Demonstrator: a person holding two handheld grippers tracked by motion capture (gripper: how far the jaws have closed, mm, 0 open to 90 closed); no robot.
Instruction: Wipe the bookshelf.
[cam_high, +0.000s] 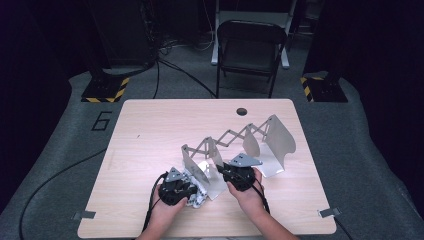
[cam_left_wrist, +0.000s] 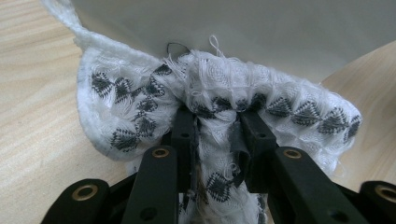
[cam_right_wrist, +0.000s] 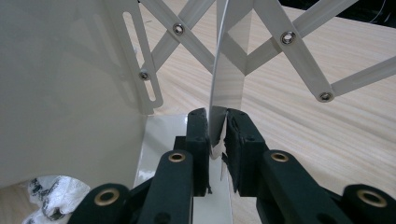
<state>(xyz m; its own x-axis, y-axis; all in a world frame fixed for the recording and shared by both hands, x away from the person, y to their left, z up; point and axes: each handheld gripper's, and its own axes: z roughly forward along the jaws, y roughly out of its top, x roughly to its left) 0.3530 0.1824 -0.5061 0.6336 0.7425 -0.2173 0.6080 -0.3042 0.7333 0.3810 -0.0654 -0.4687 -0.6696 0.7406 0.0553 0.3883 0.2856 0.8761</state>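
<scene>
A white cloth (cam_left_wrist: 140, 107) with a black diamond pattern is bunched between the jaws of my left gripper (cam_left_wrist: 217, 123), which is shut on it. In the high view that gripper (cam_high: 186, 192) holds the cloth (cam_high: 198, 199) low against the near end plate of a white metal folding rack (cam_high: 235, 135). My right gripper (cam_right_wrist: 218, 126) is shut on the thin edge of one upright rack plate (cam_right_wrist: 227, 79), seen edge-on. In the high view it (cam_high: 229, 171) sits just right of that plate. The cloth (cam_right_wrist: 51, 196) peeks from under the neighbouring plate (cam_right_wrist: 60, 93).
The rack stretches diagonally towards the table's far right, its plates joined by scissor links (cam_right_wrist: 299, 51). A cable hole (cam_high: 242, 111) lies near the far edge. A folding chair (cam_high: 250, 47) stands beyond the wooden table (cam_high: 150, 130). Cables trail off the near left.
</scene>
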